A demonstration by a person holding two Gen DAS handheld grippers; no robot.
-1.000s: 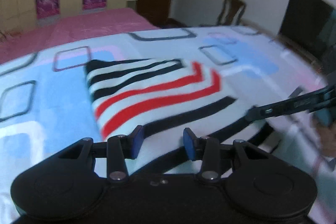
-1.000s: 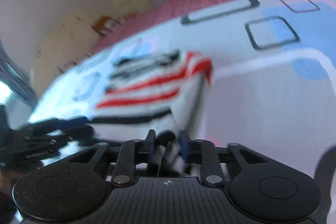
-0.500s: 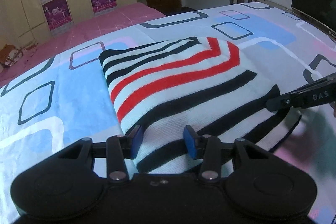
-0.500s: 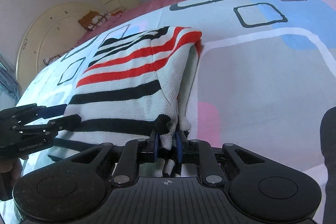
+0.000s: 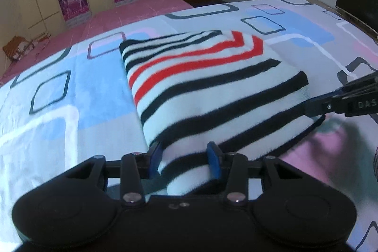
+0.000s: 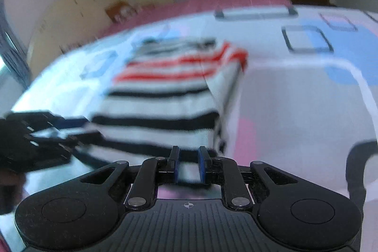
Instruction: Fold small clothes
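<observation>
I note my left gripper [image 5: 186,157] now straddles the white knitted sweater with black and red stripes [image 5: 208,84] at six o'clock, pads seemingly gripping, while my right gripper [image 6: 189,164] pinches its hem, readying the next fold.

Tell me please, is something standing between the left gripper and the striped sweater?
Nothing visible does. The striped sweater lies folded on the bed cover, and its near edge already sits between the left gripper jaws.
</observation>
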